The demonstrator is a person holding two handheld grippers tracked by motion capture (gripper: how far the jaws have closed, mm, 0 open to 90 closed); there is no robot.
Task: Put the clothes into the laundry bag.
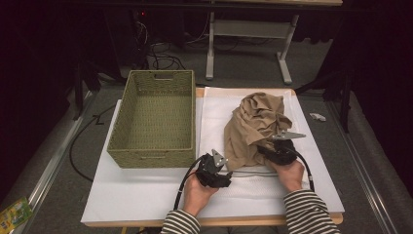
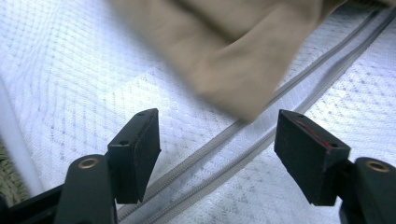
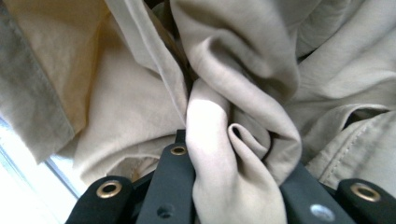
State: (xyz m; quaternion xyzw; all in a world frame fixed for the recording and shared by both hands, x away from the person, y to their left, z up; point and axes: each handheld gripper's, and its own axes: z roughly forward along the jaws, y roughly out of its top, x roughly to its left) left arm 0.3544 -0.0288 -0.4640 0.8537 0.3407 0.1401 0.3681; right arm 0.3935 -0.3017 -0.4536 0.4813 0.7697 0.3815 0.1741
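A crumpled tan garment (image 1: pixel 255 122) lies in a heap on the white quilted mat (image 1: pixel 214 112) at the right of the table. My right gripper (image 1: pixel 269 146) is at the heap's near edge, shut on a bunched fold of the tan garment (image 3: pixel 243 84); the fold fills the gap between the right gripper's (image 3: pixel 233 154) black jaws. My left gripper (image 1: pixel 225 166) hovers low over the mat, just left of the garment's near corner. In the left gripper view, the left gripper (image 2: pixel 217 140) is open with nothing between its jaws, and a blurred corner of the garment (image 2: pixel 233 60) hangs just beyond them.
A green woven basket (image 1: pixel 153 158) with nothing in it stands at the table's left, close beside the left hand. A grey piped seam (image 2: pixel 224 144) runs across the mat. The white board (image 1: pixel 122 195) has bare room in front of the basket. Cables and a table frame (image 1: pixel 248 29) lie on the floor beyond.
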